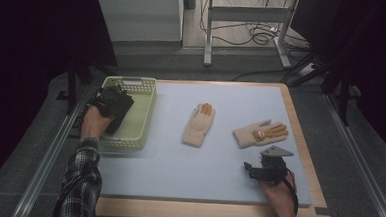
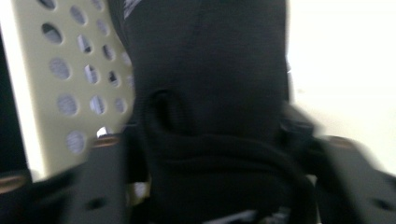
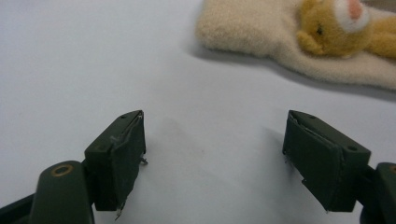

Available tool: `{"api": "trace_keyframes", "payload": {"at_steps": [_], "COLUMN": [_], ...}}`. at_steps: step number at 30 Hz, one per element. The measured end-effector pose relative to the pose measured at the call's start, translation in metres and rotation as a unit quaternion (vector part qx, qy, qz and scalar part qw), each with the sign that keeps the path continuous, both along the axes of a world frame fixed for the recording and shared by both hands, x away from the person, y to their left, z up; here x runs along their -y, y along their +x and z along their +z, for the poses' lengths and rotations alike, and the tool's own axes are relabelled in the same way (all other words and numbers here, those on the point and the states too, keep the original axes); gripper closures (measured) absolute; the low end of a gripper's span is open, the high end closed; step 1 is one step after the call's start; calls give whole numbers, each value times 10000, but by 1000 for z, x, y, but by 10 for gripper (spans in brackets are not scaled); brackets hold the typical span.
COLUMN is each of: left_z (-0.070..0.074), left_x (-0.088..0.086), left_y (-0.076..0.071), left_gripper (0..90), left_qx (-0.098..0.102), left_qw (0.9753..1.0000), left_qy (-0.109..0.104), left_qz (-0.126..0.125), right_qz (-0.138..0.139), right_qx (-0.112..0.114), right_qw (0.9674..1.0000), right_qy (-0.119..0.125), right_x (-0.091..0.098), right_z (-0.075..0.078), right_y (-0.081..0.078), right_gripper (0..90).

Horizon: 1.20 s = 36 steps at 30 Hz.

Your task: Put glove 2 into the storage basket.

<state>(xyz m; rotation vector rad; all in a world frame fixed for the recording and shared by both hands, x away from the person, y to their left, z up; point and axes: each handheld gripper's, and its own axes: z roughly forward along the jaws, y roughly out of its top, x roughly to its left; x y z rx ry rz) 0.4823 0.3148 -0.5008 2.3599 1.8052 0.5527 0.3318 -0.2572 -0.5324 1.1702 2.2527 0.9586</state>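
Observation:
My left gripper (image 1: 112, 102) hangs over the pale yellow basket (image 1: 132, 80) at the table's left. In the left gripper view, a black glove (image 2: 210, 93) hangs between its blurred jaws, which stand wide on either side of it, with the basket's holed wall (image 2: 70, 70) behind. From above, the black glove (image 1: 120, 112) lies partly in the basket. My right gripper (image 1: 254, 168) rests low near the front right, open with nothing in it (image 3: 212, 149). Just beyond it lies a cream glove with a small bear on it (image 1: 260, 133) (image 3: 280, 37).
A second cream glove (image 1: 198, 125) with orange fingertips lies mid-table. The pale blue mat (image 1: 177, 173) covers a wooden table. Beyond the far edge are a metal stand and floor cables (image 1: 255, 36).

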Motion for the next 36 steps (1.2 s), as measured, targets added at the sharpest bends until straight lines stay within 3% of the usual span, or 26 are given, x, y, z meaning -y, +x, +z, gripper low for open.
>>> {"api": "trace_keyframes", "payload": {"at_steps": [2,4,8,10,11,16,20,23,30,31,32,33,35,36], "left_z": [0,4,8,10,14,18,25,27,34,34,38,40,42,46], "left_x": [-3,-6,-4,-5,-7,-11,-16,-15,-5,-5,0,3,7,15], "left_y": [-3,-7,-13,-16,-21,-26,-37,-44,-62,-62,-67,-70,-73,-79], "left_gripper": [245,165,57,32,30,16,24,26,16,16,16,15,13,12], "left_qx": [60,152,251,313,349,444,742,965,1421,1421,1525,1567,1595,1670], "left_qw": [9999,9991,9983,9977,9964,9954,9898,9837,9691,9691,9653,9635,9623,9601], "left_qy": [-107,-385,-526,-598,-773,-846,-1210,-1503,-1930,-1930,-1990,-2017,-2019,-1986], "left_qz": [17,16,-21,-18,-59,-44,-119,-216,-587,-587,-729,-806,-880,-1047], "right_qz": [0,1,0,1,0,1,2,3,1,1,1,1,2,1], "right_qx": [0,2,1,4,4,3,4,5,4,4,5,6,7,7], "right_qw": [10000,10000,10000,10000,10000,10000,10000,10000,10000,10000,10000,10000,10000,10000], "right_qy": [0,-2,-6,-9,-9,-9,-11,-12,-14,-14,-15,-16,-16,-16], "right_x": [0,0,0,0,0,0,0,0,0,0,0,0,0,0], "right_z": [0,0,0,0,0,0,0,0,0,0,0,0,0,0], "right_y": [0,0,0,0,0,0,0,0,0,0,0,0,0,0], "right_gripper": [209,209,209,209,209,209,209,209,209,209,209,209,209,208]}}
